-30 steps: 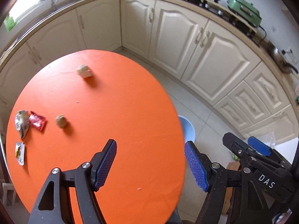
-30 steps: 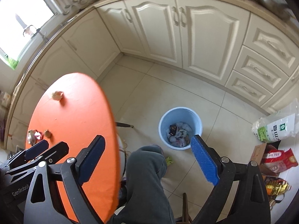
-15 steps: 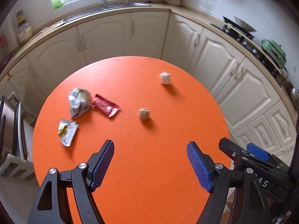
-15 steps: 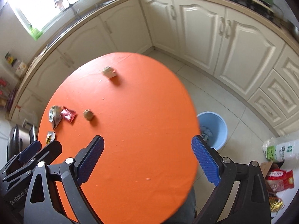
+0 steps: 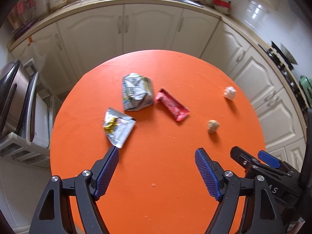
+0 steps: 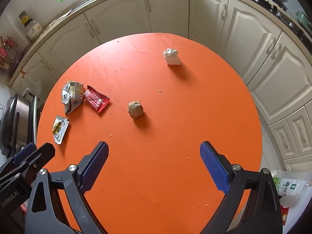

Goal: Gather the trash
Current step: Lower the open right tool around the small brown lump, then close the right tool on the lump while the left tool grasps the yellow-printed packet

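From the left wrist, the left gripper [image 5: 157, 157] hangs above the near part of the round orange table [image 5: 165, 195], its blue-padded jaws spread wide with nothing between them. The trash lies farther across the tabletop: a small silver sachet with yellow print [image 5: 118, 127] just beyond the left finger's tip, a crumpled silver carton [image 5: 136, 91] past it, and a red wrapper [image 5: 172, 105] right beside the carton. A brown crumpled ball [image 5: 213, 126] sits to the right, and a white paper wad [image 5: 229, 93] lies near the table's far right edge. The right gripper's black body shows at the lower right corner. From the right wrist, the right gripper [image 6: 154, 150] is likewise wide open and empty over the table [image 6: 165, 185]. The brown ball [image 6: 135, 109] lies ahead near the middle, the white wad [image 6: 171, 56] beyond it, while the red wrapper [image 6: 96, 98], carton [image 6: 72, 96] and sachet [image 6: 59, 128] cluster at the left. Cream cabinets [image 6: 253, 44] ring the table.
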A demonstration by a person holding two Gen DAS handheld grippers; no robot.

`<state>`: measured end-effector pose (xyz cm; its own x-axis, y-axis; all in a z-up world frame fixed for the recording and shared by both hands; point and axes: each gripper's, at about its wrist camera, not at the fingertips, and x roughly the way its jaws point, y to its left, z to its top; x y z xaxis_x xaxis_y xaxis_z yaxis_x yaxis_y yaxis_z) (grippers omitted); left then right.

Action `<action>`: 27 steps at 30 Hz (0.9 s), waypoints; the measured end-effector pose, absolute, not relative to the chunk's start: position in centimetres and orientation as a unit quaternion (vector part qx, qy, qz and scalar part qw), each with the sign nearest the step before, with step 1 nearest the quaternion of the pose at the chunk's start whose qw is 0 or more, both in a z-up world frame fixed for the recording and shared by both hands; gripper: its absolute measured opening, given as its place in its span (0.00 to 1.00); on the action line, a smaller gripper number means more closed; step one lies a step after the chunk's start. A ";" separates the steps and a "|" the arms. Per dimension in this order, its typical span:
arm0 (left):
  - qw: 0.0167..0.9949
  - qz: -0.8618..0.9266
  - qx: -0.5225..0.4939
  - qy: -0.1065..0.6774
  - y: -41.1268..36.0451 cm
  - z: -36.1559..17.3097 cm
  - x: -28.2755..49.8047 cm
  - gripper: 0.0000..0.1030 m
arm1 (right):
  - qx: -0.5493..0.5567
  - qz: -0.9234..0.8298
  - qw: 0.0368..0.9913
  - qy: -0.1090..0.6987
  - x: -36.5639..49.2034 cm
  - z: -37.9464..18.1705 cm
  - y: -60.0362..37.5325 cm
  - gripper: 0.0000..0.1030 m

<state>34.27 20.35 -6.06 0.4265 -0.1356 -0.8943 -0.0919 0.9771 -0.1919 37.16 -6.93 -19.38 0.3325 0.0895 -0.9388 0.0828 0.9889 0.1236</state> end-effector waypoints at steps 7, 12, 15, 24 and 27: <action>0.819 0.015 -0.138 0.557 23.9 -8.1 38.5 0.74 | 0.051 0.020 0.805 0.591 41.0 -21.5 -4.2 0.91; 0.805 0.024 -0.152 0.573 25.0 -10.3 41.3 0.74 | 0.033 0.028 0.794 0.607 42.9 -23.3 -2.9 0.76; 0.797 0.021 -0.158 0.583 25.3 -11.2 42.3 0.74 | 0.028 0.031 0.785 0.618 43.8 -24.5 -2.3 0.71; 0.784 0.019 -0.179 0.594 25.7 -14.2 44.7 0.74 | 0.007 0.031 0.786 0.617 44.0 -25.3 -1.7 0.25; 0.795 0.010 -0.180 0.580 25.4 -14.7 45.0 0.73 | 0.020 0.036 0.786 0.617 43.8 -25.3 -2.1 0.25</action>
<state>45.02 25.43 -14.70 0.3280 -0.1926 -0.9248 -0.2246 0.9350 -0.2744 43.84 -2.11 -25.26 0.2355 0.0812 -0.9685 -0.0325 0.9966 0.0757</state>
